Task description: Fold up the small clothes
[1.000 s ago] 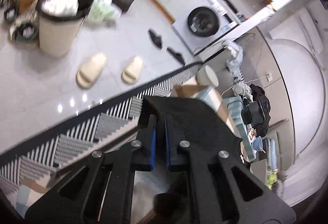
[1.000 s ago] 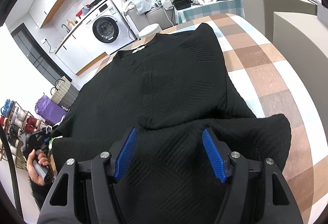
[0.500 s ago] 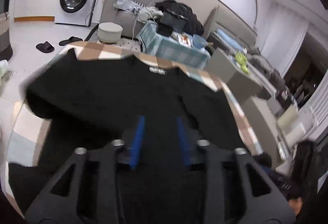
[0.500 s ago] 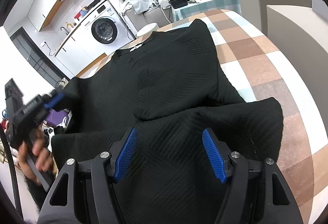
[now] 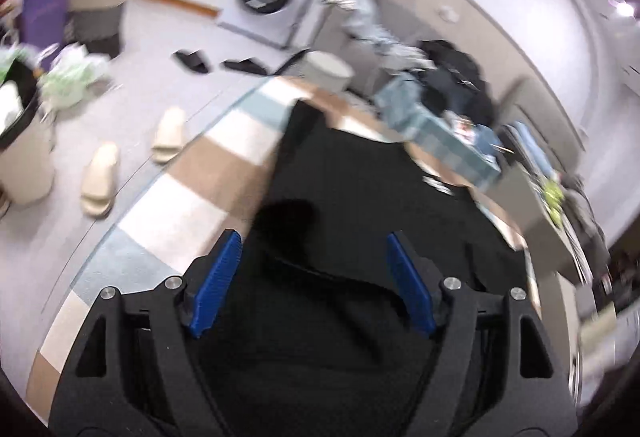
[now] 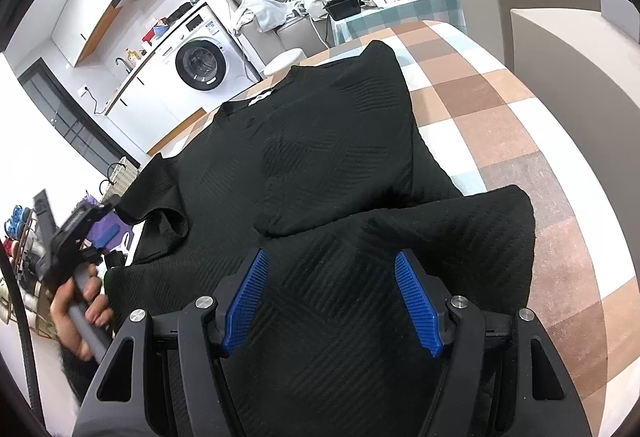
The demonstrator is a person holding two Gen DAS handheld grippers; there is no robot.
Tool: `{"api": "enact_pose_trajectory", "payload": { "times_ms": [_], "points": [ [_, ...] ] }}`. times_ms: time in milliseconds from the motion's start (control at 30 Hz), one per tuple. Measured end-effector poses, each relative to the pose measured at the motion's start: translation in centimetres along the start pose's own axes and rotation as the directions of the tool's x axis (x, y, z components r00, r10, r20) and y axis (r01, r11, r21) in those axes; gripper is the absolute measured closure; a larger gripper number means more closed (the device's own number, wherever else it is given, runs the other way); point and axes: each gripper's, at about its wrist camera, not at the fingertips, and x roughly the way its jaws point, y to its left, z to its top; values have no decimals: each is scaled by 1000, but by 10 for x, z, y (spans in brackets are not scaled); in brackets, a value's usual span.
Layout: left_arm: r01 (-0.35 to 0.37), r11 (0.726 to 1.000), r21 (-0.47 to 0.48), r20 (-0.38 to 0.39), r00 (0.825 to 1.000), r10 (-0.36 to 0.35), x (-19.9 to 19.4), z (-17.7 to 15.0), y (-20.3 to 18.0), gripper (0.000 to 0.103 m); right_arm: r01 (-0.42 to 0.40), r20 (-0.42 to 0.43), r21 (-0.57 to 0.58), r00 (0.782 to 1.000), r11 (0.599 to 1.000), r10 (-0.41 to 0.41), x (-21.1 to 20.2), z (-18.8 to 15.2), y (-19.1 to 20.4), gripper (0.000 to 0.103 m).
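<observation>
Two claws are over the black sweater (image 6: 320, 141) and the left claw (image 5: 312, 277) is the one to watch! A second ago its blue pads were pinched shut on a corner of the knit out past the desk edge, camera looking down at the floor; now its jaws are opening, wide apart, with nothing pressed between them, only black fabric lying below. From the right wrist view you can see the left sleeve (image 6: 156, 193) dropped inward onto the body, a loose curl at its cuff, and the person's hand (image 6: 78, 311) carrying that claw off to the side.

Over on the other side, the right claw (image 6: 330, 299) hasn't budged: jaws spread, gripping nothing, hovering above the near hem. The right sleeve (image 6: 452, 233) is already laid across the lower front.

So the sweater sits spread on the checked desk (image 6: 500, 109), collar toward the washing machine (image 6: 200, 61), both sleeves now in. I'd say the sleeve stage is about done and the lengthwise fold, hem up toward collar, comes next, though that curled cuff may want flattening first.
</observation>
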Motion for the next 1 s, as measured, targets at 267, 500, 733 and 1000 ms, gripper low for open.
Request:
{"api": "enact_pose_trajectory", "payload": {
  "times_ms": [267, 500, 733, 1000],
  "points": [
    [224, 974, 13, 33, 974, -225, 21, 17, -20, 97, 23, -1, 33, 1000, 999, -23, 0, 2, -12, 35],
    [293, 937, 191, 49, 950, -307, -19, 10, -50, 20, 43, 9, 31, 999, 999, -43, -6, 4, -15, 35],
    [138, 968, 210, 67, 986, -155, -62, -6, -1, 20, 63, 34, -3, 997, 998, -63, -25, 6, -21, 35],
    [-60, 970, 237, 57, 997, 48, -127, -63, 85, 19, 159, 65, -77, 986, 984, -154, -67, -12, -50, 26]
  ]
}}
